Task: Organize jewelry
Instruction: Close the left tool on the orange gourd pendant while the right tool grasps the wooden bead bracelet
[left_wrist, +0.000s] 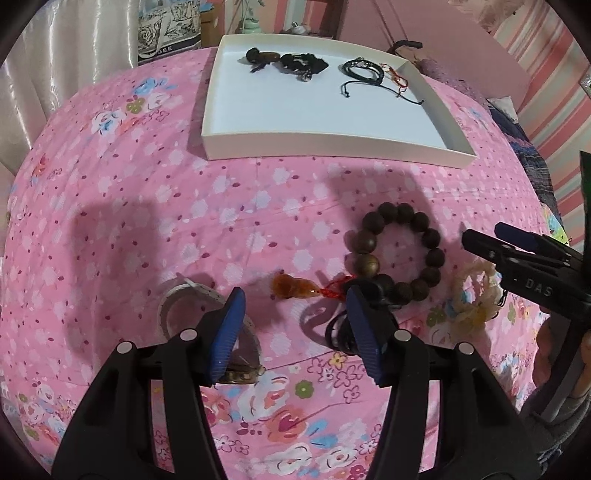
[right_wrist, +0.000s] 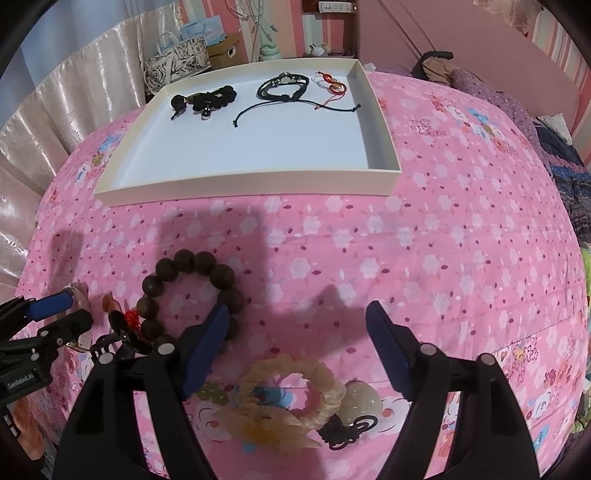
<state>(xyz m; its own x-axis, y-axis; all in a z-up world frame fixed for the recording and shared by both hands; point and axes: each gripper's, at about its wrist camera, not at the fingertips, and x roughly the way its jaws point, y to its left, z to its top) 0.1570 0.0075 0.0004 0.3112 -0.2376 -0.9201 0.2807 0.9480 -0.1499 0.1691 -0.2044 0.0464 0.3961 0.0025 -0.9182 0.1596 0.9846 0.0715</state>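
Two open tongs (right_wrist: 295, 343) hover above the cream bracelet (right_wrist: 291, 391).

My left tongs (left_wrist: 295, 314) and right tongs (right_wrist: 297, 325) are black plastic with ribbed blue pads (left_wrist: 225, 332), silver rivets, white "DAS" lettering.

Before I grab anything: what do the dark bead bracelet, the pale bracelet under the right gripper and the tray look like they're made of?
Dark bead bracelet: probably wood, matte brown round beads, one lighter and glossier.
Pale bracelet: looks like translucent stone or resin, cream-yellow carved petals with a soft shine; can't tell which.
Tray: likely cardboard, thin matte off-white walls with folded corners.
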